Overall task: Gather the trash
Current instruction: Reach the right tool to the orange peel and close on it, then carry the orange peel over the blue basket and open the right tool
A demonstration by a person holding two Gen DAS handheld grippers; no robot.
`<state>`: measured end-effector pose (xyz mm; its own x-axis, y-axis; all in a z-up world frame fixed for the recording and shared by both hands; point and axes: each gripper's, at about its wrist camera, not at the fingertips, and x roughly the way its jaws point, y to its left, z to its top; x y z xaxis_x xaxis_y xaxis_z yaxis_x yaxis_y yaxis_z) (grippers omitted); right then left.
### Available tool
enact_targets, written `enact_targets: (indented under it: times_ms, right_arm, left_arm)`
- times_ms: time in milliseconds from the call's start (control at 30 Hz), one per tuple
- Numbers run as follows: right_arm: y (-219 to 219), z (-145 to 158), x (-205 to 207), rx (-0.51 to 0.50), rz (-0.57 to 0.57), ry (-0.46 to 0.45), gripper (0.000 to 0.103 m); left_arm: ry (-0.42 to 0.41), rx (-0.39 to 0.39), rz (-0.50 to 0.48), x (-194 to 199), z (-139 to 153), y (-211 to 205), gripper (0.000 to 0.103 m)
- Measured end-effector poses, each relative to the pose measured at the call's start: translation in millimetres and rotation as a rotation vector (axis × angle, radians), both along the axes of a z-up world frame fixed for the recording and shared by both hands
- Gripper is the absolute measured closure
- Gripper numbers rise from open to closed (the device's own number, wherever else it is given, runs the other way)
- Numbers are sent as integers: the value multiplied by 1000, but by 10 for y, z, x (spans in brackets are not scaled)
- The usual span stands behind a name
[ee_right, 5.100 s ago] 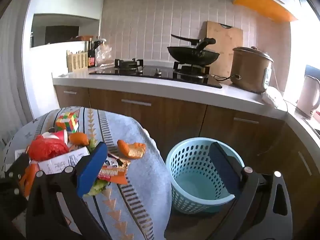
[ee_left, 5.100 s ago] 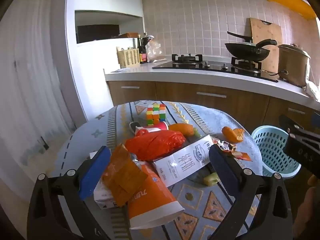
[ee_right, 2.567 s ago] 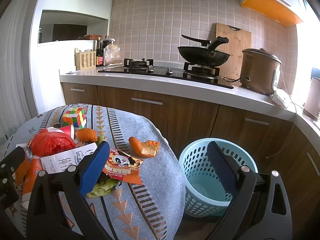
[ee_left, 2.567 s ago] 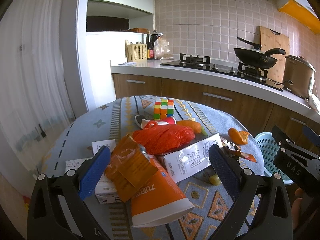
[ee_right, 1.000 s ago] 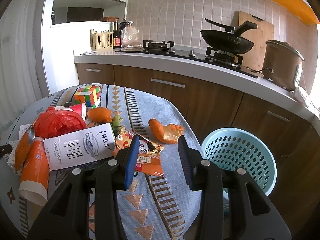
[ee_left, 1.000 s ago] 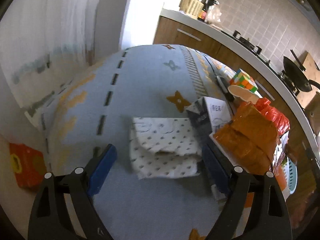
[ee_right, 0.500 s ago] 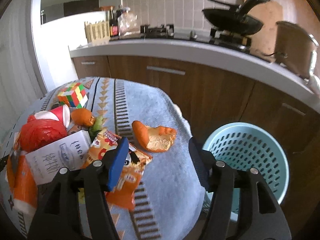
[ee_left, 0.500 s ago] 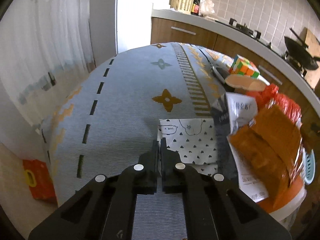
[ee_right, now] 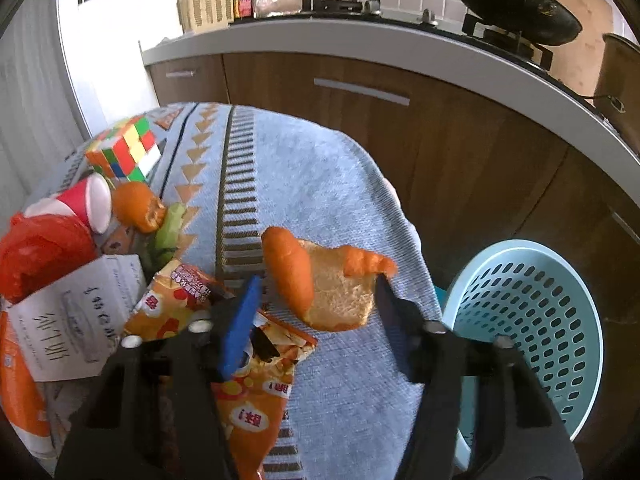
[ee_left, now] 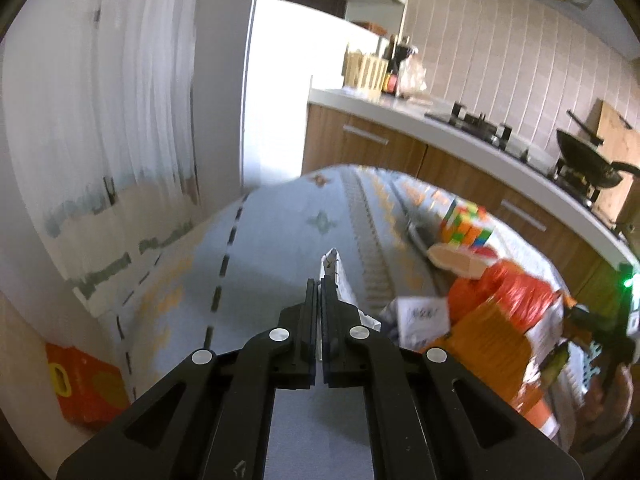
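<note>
Kitchen counters and tiled wall are seen behind a round table (ee_right: pixel 320 184) under a grey patterned cloth. An orange peel (ee_right: pixel 320 280) lies between the spread fingers of the right gripper (ee_right: pixel 316 300); a blue basket (ee_right: pixel 532 320) stands on the floor to that gripper's right. A snack wrapper (ee_right: pixel 240 360) is partly covered by its left finger. The left gripper (ee_left: pixel 320 292) is clamped on a napkin (ee_left: pixel 334 268), lifted off the cloth. For a clean pick, the peel should be centred before closing, with the wrapper kept out. Printed characters on a white box (ee_right: pixel 76 320) are seen but cannot be read reliably.
</note>
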<state>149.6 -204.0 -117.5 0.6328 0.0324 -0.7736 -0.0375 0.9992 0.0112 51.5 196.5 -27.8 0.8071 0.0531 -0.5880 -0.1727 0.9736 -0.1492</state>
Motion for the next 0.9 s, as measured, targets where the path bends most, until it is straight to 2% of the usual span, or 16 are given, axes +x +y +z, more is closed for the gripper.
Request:
enact_targets:
  times_ms: [33, 100, 200, 533, 767, 900]
  right_arm:
    - [-3, -2, 11, 10, 3, 3, 74]
    - [-5, 16, 11, 14, 6, -5, 87]
    - [-19, 100, -14, 6, -1, -39, 91]
    - [-399, 525, -276, 36, -80, -153, 92]
    - [-898, 738, -674, 31, -163, -200, 92]
    - [-1224, 691, -854, 30, -224, -187, 92]
  left_arm:
    - [-15, 0, -8, 7, 56, -25, 103]
    - [-36, -4, -29, 8, 131, -85, 103]
    - [-71, -5, -64, 31, 252, -212, 103]
    - [-123, -10, -261, 214, 552, -1024, 103]
    - [-146, -14, -445, 321, 725, -1930, 103]
    - [-124, -33, -531, 359, 677, -2455, 103]
